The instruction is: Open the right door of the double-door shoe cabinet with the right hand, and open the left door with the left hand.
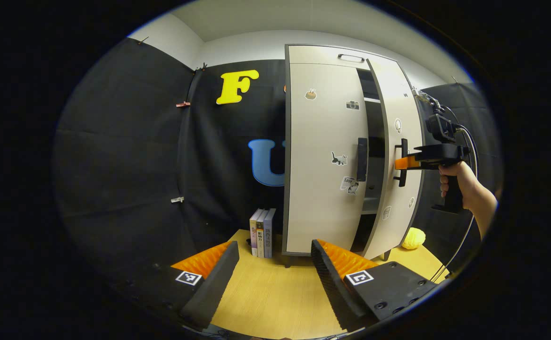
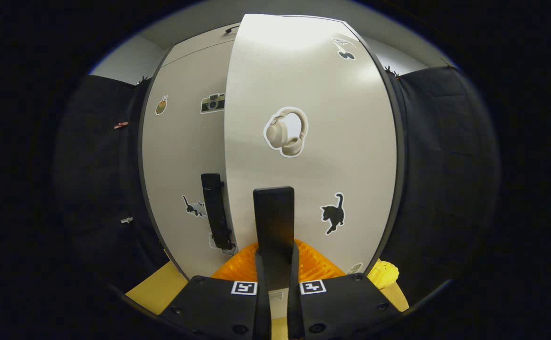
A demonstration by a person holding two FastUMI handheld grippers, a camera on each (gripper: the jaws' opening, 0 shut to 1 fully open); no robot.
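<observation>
The pale double-door shoe cabinet (image 1: pixel 325 165) stands upright on a wooden surface. Its left door (image 1: pixel 322 208) is closed, and the dark handle (image 1: pixel 361 159) on it is free. The right door (image 1: pixel 400 108) is swung partly out, showing dark shelves behind. In the left gripper view, my right gripper (image 1: pixel 402 163), held by a hand (image 1: pixel 464 186), is at the right door's handle (image 1: pixel 403 177). Up close, the right gripper (image 2: pixel 275 257) is shut on that handle (image 2: pixel 274 212) of the right door (image 2: pixel 303 85). My left gripper (image 1: pixel 274 245) is open, well short of the cabinet.
Several books (image 1: pixel 262 232) stand against the cabinet's left side. A yellow object (image 1: pixel 413 237) lies on the wooden surface (image 1: pixel 275 297) by the cabinet's right foot. Black cloth walls close in on the left and right.
</observation>
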